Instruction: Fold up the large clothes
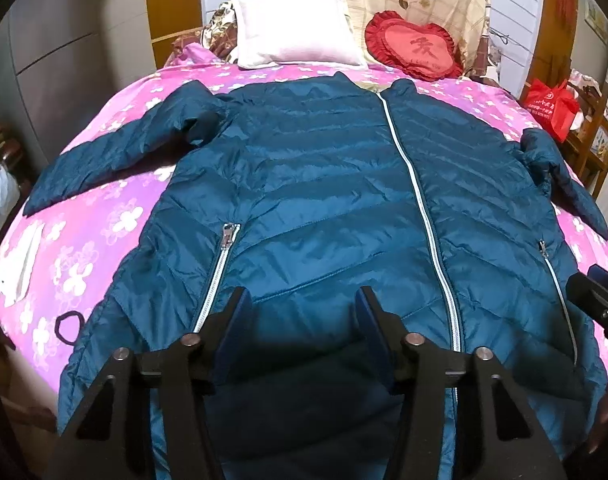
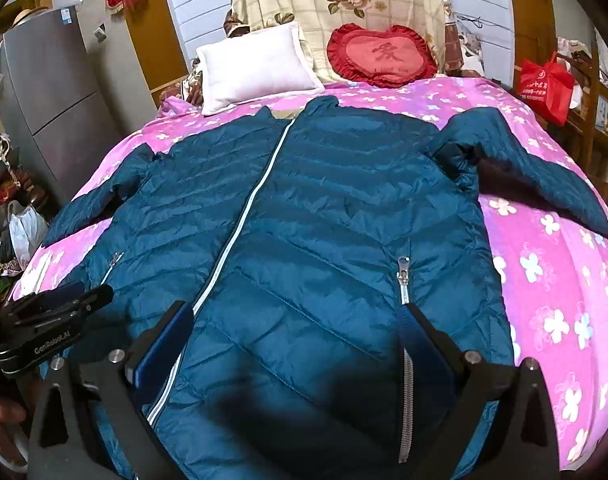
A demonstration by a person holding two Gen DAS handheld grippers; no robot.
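Here, a jacket [image 1: 323,184] lies flat and zipped on the bed [image 1: 104,216], both claws apart above its hem.

Left wrist view: left claw [image 1: 304,312] spread wide, empty, at 6 o'clock over the hem; right claw's tip at 3 o'clock; pillow [image 1: 296,32] at 12. Right wrist view: right claw [image 2: 300,328] spread, empty, at 6 o'clock; left claw [image 2: 64,300] at 9 o'clock; sleeve [image 2: 523,168] out toward 2.

A teal quilted jacket [image 1: 323,184] lies front-up, zipped, on a pink floral bedspread [image 1: 104,216], both sleeves spread outward. The left gripper [image 1: 304,300] hangs over its hem, jaws apart. A white pillow [image 1: 296,32] and a red heart cushion [image 1: 413,50] sit beyond the collar.
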